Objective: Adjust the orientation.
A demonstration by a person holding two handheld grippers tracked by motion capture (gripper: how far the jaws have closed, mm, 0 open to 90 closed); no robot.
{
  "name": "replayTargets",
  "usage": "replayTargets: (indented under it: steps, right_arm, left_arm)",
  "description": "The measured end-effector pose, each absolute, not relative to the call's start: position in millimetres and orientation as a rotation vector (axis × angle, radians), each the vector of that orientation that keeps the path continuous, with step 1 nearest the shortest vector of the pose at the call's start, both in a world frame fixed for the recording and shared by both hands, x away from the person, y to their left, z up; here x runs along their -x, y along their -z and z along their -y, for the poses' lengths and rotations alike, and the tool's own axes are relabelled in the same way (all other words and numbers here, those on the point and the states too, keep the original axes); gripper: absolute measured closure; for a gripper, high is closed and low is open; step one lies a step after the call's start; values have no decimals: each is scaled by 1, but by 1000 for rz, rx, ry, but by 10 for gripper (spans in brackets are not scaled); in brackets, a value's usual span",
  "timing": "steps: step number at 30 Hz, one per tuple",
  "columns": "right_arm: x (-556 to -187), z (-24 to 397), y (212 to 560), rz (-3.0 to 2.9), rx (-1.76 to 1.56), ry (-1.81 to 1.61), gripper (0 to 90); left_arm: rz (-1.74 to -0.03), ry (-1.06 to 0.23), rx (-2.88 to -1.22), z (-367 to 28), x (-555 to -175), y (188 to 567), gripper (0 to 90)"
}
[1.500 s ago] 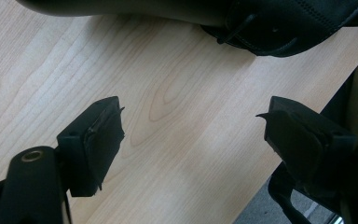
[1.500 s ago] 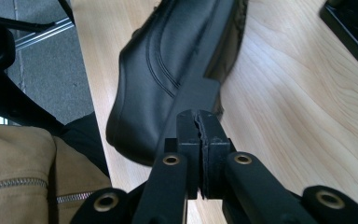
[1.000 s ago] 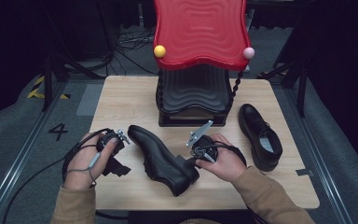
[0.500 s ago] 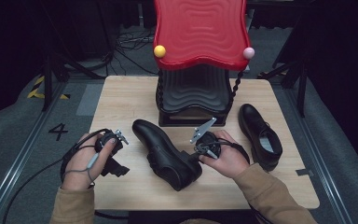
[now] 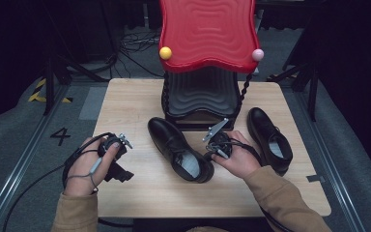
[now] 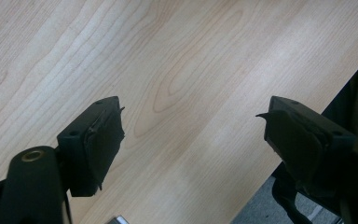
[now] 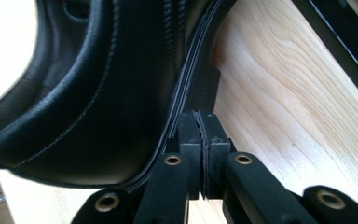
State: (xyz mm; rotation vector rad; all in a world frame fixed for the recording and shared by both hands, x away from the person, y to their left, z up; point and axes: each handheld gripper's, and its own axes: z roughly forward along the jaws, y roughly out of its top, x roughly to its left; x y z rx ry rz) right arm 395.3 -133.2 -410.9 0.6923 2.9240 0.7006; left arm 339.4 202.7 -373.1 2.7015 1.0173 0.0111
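Note:
A black leather shoe point(image 5: 171, 140) stands upright in the middle of the wooden table point(image 5: 125, 101), toe to the far left, pale insole showing. My right gripper point(image 5: 207, 155) sits at its heel end. In the right gripper view the jaws are shut point(image 7: 200, 122) with nothing visible between them, tips against the shoe's heel block point(image 7: 204, 86) and beside the sole edge of the shoe point(image 7: 88, 102). A second black shoe point(image 5: 269, 140) stands to the right of my right hand. My left gripper point(image 5: 118, 169) rests at the left, open point(image 6: 191, 135) over bare wood.
A red wavy-topped stand point(image 5: 205, 34) on a black ribbed base point(image 5: 200, 96) occupies the table's far middle, with a yellow ball point(image 5: 165, 52) and a pink ball point(image 5: 257, 54) at its corners. Grey floor with cables surrounds the table.
The middle shoe has shifted to the right and away from me with my right gripper, and it now shows its insole. The left gripper has barely moved.

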Motion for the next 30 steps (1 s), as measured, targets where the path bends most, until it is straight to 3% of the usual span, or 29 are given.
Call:
replayTargets:
  steps: [9, 15, 30]
  right_arm:
    - [-413, 142, 428, -2903, -798, -678, 894]
    - [-422, 157, 429, -2868, -879, -686, 845]
    - [-411, 168, 380, -2822, -796, -764, 777]
  left_arm:
    - [-1037, -14, -2689, -205, -340, 374, 198]
    - [-1039, -15, -2687, -206, -340, 374, 195]
    - [-1032, -7, -2690, -207, -339, 373, 195]
